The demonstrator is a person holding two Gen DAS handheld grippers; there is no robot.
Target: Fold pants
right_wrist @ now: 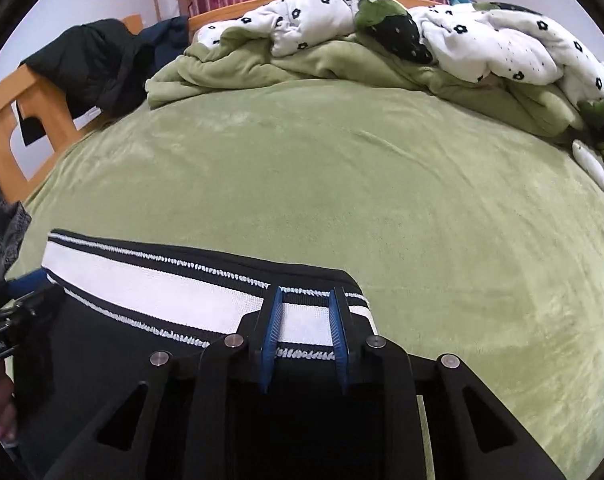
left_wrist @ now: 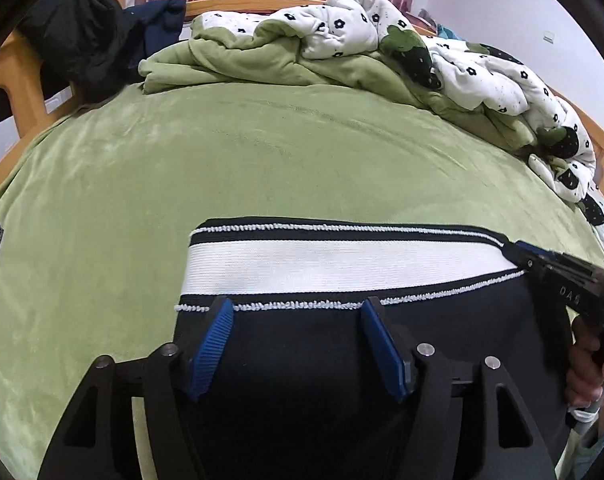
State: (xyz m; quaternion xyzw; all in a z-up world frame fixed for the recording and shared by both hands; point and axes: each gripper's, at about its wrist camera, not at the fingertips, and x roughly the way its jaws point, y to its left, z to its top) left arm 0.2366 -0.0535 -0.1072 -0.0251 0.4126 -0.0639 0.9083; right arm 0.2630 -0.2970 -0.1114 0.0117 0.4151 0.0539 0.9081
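Note:
Black pants [left_wrist: 341,360] with a white waistband edged in black and white trim [left_wrist: 341,262] lie flat on the green bed cover [left_wrist: 262,160]. My left gripper [left_wrist: 296,306] is open and hovers over the black cloth just below the waistband. My right gripper [right_wrist: 306,294] is open, its blue pads [right_wrist: 272,328] astride the right end of the waistband [right_wrist: 142,280], holding nothing. The right gripper also shows in the left wrist view [left_wrist: 541,258] at the waistband's right end. The left gripper shows in the right wrist view [right_wrist: 6,320] at the left edge.
A crumpled green blanket and white flower-print quilt [left_wrist: 421,40] are piled at the bed's far side. Dark jackets [left_wrist: 82,36] hang over the wooden bed frame [right_wrist: 6,120] at the left. A grey garment [right_wrist: 2,232] lies at the left edge.

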